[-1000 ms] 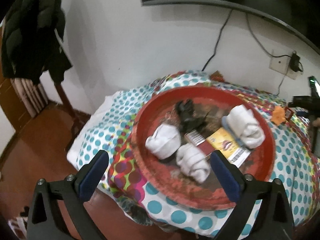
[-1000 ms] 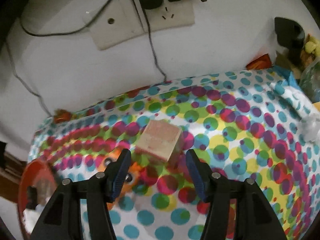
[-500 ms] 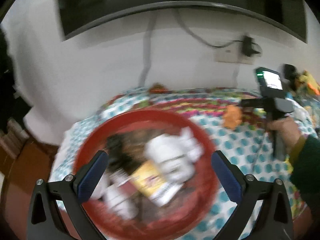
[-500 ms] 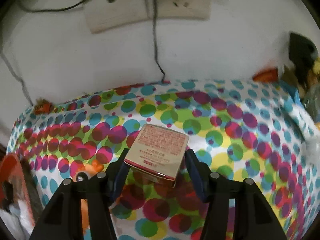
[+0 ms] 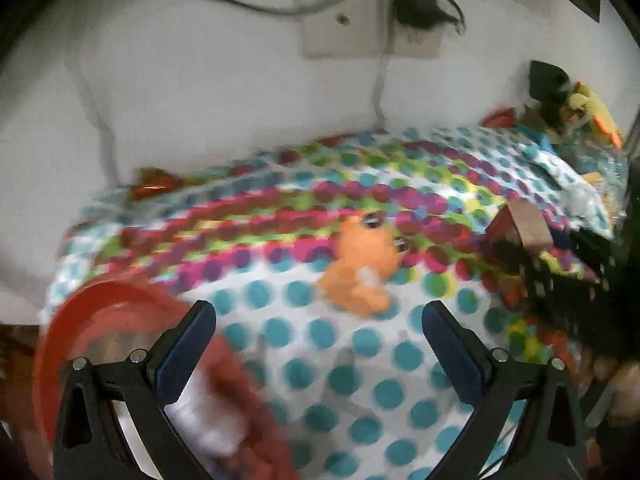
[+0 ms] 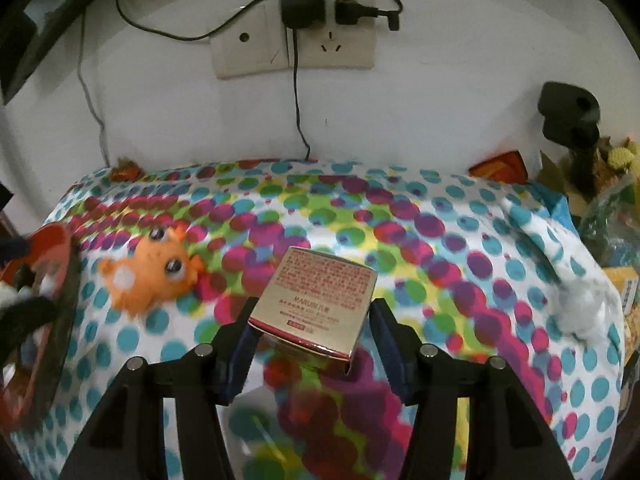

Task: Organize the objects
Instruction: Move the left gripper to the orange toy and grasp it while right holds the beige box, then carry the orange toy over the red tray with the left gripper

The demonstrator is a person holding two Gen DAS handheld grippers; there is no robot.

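Observation:
My right gripper [image 6: 314,320] is shut on a gold and pink box [image 6: 320,300] and holds it above the dotted tablecloth [image 6: 460,272]. The box also shows at the right of the left wrist view [image 5: 520,228], held by the other gripper. An orange plush toy [image 6: 148,276] lies on the cloth left of the box; it also shows in the left wrist view [image 5: 364,264]. My left gripper [image 5: 318,328] is open and empty, low over the cloth, with the plush just beyond it. A red tray [image 5: 92,312] with white rolls sits blurred at lower left.
A wall with sockets [image 6: 296,36] and cables stands behind the table. A black object [image 6: 568,116] and a pile of coloured items [image 6: 608,208] crowd the right end. A white-grey wad [image 6: 580,304] lies on the cloth at the right.
My left gripper has swung right, from over the red tray to over the cloth near the plush. My right gripper has closed on the box and lifted it.

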